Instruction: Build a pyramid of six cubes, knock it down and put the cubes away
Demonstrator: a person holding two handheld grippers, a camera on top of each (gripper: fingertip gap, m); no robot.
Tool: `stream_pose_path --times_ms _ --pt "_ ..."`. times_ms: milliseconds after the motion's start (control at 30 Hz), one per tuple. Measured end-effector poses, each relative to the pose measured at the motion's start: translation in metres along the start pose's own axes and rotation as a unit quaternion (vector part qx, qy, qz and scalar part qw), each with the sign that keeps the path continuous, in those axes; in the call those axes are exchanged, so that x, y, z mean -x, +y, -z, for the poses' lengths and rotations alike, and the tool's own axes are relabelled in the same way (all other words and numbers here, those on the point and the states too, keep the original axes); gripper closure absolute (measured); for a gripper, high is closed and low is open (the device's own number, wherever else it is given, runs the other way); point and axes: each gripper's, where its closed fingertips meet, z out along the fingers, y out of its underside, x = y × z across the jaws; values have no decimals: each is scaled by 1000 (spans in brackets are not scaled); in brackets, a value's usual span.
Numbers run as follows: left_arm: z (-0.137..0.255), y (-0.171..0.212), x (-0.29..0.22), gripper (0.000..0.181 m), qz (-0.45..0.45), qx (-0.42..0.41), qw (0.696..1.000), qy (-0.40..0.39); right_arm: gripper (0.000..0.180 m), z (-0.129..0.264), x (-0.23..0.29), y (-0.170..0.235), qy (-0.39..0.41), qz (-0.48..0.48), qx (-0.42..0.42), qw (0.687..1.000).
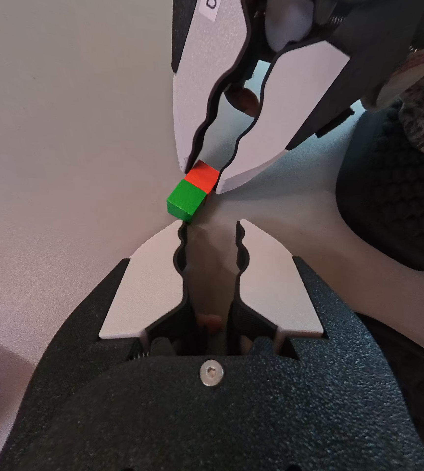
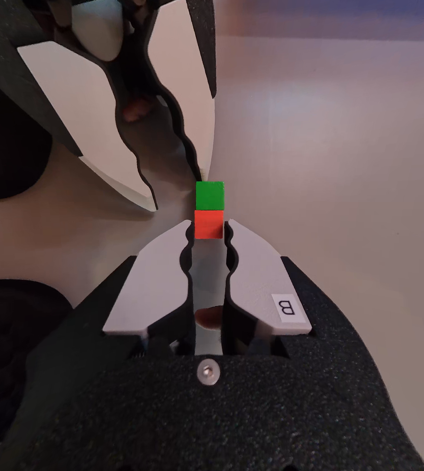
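Closest in the left wrist view, the left hand-held gripper [image 1: 209, 221] has its two white fingers spread apart with nothing between them. Just past its left fingertip sits the green cube [image 1: 186, 199] on the pale bench [image 1: 65, 153], the fingertip almost at the cube's near corner; whether they touch I cannot tell. Directly behind the green cube, touching it face to face, is the red cube [image 1: 202, 175]. Beyond that, the right hand-held gripper [image 1: 202, 178] reaches in from the far side, its fingertips at either side of the red cube.

Seen from the right wrist view, the right hand-held gripper [image 2: 209, 223] has the red cube [image 2: 209, 224] between its fingertips. A thin gap shows on the right side, so whether the jaws actually press on it I cannot tell. A white sticker [image 2: 288, 308] lies on its right finger. Just ahead of the red cube, flush against it, stands the green cube [image 2: 210, 195]. Farther still and to the left, the left hand-held gripper [image 2: 178, 191] comes in from the top, spread wide, one fingertip at the green cube's far corner. Dark knitted fabric [image 2: 4, 344] fills the left edge of that view.
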Motion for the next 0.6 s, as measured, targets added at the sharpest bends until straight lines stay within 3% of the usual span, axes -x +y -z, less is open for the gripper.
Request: stream_pose_path --times_ms 167,300,400,467,533,600 --pt "6 -4 0 144 14 -19 1000 1 148 11 -5 -6 14 -20 -25 999" --pt "53 -24 2 145 54 -84 995 20 141 40 -5 -10 50 -56 -79 994" --pt "117 -35 64 146 78 -126 984 -101 140 60 0 -15 73 -98 -164 979" --pt "165 -37 123 147 107 -149 960 -211 141 68 -2 -19 89 -120 -233 961" --pt "196 -23 179 148 111 -115 939 -304 143 72 -8 -20 106 -139 -293 940" --pt "195 2 219 149 132 -39 936 -325 143 74 -15 -19 110 -152 -315 930"
